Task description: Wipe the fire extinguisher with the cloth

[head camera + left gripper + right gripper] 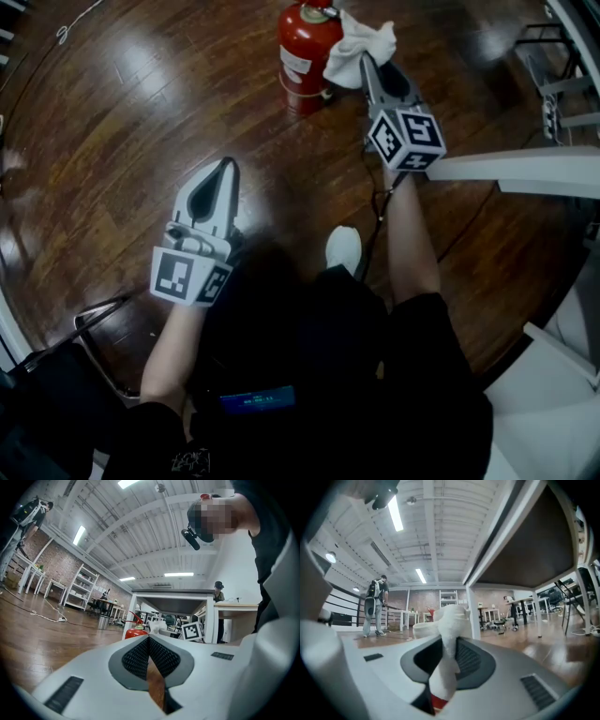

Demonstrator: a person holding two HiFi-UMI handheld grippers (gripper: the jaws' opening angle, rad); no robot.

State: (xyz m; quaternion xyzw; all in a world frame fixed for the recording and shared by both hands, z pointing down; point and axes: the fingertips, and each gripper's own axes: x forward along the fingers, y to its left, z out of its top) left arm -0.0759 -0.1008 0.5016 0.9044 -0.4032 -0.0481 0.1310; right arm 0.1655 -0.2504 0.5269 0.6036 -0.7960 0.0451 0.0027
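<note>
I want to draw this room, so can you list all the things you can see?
fire extinguisher: one, red, standing on the floor, top middle of the head view.
cloth: one, white, bunched right beside the extinguisher's top.
floor: one, dark brown wood, shiny, under everything.
table: one, white, at the right edge.
cable: one, white, lying on the floor, top left.
shoe: one showing, white, on the floor below the person.
left gripper: one, grey-white with a marker cube, low over the floor; jaws together, nothing in them.
right gripper: one, same colours, reaching to the extinguisher; jaws closed on the cloth.
</note>
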